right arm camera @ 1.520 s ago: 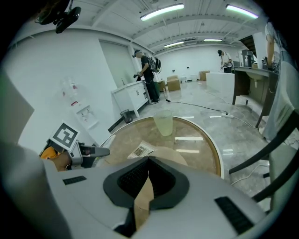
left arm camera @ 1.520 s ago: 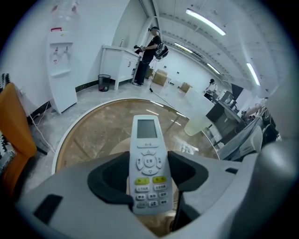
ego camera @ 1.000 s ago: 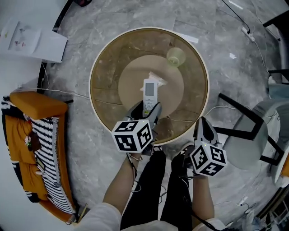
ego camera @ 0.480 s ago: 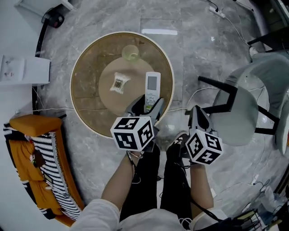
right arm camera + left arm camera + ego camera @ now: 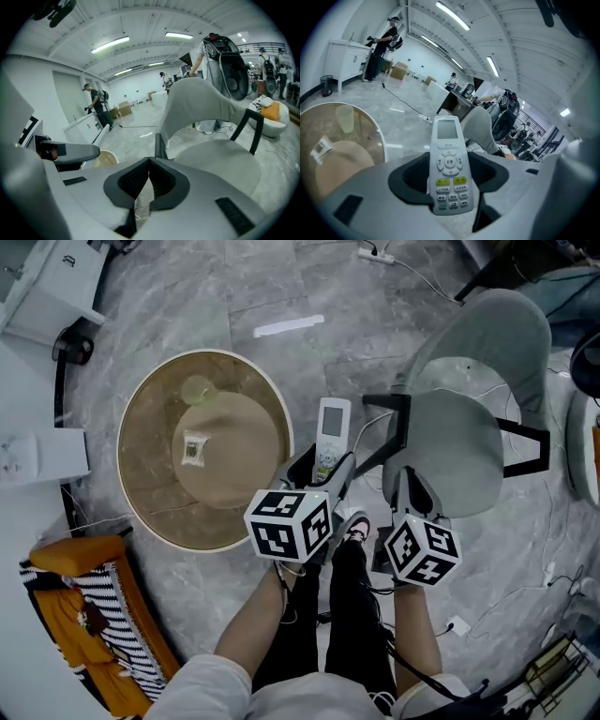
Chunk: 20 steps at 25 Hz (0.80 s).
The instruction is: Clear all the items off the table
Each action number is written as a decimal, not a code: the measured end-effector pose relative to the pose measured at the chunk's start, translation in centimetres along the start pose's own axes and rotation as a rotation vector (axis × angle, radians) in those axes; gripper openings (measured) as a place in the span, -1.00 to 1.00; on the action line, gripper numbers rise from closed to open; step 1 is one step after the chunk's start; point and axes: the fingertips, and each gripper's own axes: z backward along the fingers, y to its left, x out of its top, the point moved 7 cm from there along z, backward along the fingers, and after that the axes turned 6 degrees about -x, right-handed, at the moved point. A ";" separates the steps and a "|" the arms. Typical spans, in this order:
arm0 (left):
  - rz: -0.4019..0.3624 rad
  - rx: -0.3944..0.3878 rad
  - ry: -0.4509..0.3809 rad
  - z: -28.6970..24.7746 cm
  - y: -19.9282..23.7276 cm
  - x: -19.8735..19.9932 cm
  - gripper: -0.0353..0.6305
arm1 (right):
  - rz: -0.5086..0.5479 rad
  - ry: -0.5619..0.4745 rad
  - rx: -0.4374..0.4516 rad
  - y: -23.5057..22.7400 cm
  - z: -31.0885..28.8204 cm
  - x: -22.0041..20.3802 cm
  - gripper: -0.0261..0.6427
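Remote control point(image 5: 332, 427) now off the table point(image 5: 131, 427) — carried away as the person turns toward the grey chair point(image 5: 450, 446).
The left gripper point(image 5: 323, 463) clamps its lower end, with the table at nine o'clock and the chair at three. The right gripper point(image 5: 412, 486) is closed on nothing. A cup point(image 5: 197, 388) and a packet point(image 5: 193, 448) remain on the tabletop — still to clear.

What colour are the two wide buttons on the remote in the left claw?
Yellow-green, on the white remote; clearest in the left gripper view.
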 end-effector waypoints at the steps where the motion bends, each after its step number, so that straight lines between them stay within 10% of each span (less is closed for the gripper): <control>1: -0.011 -0.019 0.015 -1.2 -1.3 -0.3 -0.12 | -0.015 -0.004 -0.019 -1.5 0.3 0.1 -0.85; 12: -0.147 -0.219 0.224 -12.2 -13.3 -5.1 -0.12 | -0.206 -0.010 -0.209 -16.1 2.9 -1.4 -0.85; 20: -0.139 -0.200 0.315 -20.7 -15.2 -9.2 -0.12 | -0.268 0.022 -0.260 -24.2 0.8 -2.8 -0.85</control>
